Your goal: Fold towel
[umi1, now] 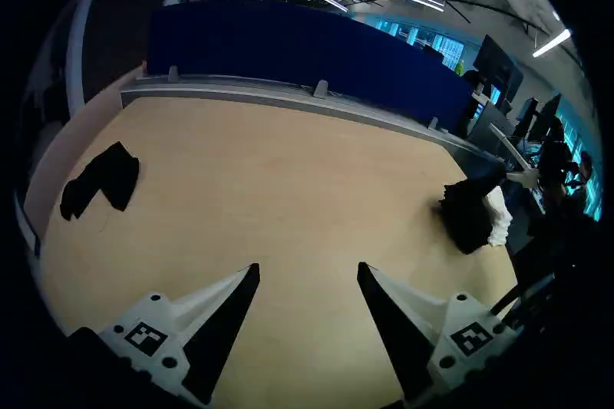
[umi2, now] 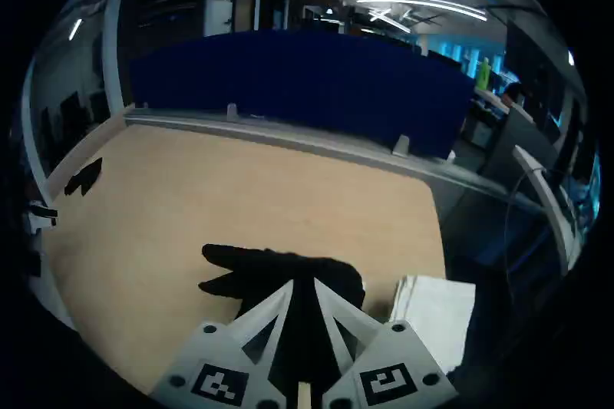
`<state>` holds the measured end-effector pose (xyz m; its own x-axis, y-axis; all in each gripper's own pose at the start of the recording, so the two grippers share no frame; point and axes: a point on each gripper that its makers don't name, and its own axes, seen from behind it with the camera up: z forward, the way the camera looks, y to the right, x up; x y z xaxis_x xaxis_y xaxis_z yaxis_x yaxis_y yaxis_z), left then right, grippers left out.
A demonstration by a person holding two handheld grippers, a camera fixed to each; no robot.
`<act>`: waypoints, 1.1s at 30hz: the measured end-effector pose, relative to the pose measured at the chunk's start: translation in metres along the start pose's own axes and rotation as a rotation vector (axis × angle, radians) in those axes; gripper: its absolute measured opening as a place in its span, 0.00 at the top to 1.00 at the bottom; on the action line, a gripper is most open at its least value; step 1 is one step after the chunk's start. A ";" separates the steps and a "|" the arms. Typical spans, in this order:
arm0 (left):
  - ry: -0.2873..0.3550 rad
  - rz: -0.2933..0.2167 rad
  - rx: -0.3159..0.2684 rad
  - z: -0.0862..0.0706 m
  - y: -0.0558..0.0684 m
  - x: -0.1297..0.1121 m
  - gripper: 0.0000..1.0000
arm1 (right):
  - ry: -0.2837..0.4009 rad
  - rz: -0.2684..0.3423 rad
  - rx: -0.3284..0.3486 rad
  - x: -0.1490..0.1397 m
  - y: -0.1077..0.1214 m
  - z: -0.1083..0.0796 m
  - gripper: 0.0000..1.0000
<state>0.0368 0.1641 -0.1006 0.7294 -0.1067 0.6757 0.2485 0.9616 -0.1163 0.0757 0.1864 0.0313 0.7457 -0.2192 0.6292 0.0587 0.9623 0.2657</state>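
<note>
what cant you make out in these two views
Right gripper view: whether the right tool pinches the black towel; its own fingers cover the spot.
Right gripper view: the white folded stack, partly behind the tool's body.
Left gripper view: the dark cloth far off, too small to identify.

Dim overall, bright ceiling strip lights (umi1: 552, 43), heavy fisheye bending at edges, sharp centre

Looking low across the table (umi1: 307, 179) toward the blue partition (umi1: 307, 48), shared by both views; nearer the surface on the right.
</note>
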 end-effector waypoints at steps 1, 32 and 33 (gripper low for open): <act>0.000 0.000 -0.002 0.000 0.001 0.000 0.06 | -0.012 0.009 -0.006 -0.010 0.002 -0.002 0.96; -0.009 0.036 -0.004 -0.009 0.006 -0.005 0.06 | -0.209 0.249 -0.198 -0.168 0.027 0.022 0.96; -0.009 0.037 -0.004 -0.009 0.006 -0.005 0.06 | -0.209 0.251 -0.203 -0.168 0.028 0.022 0.96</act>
<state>0.0407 0.1685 -0.1110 0.7323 -0.0689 0.6775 0.2242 0.9638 -0.1443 -0.0629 0.2469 -0.0506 0.6034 0.0190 0.7972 0.0375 0.9979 -0.0522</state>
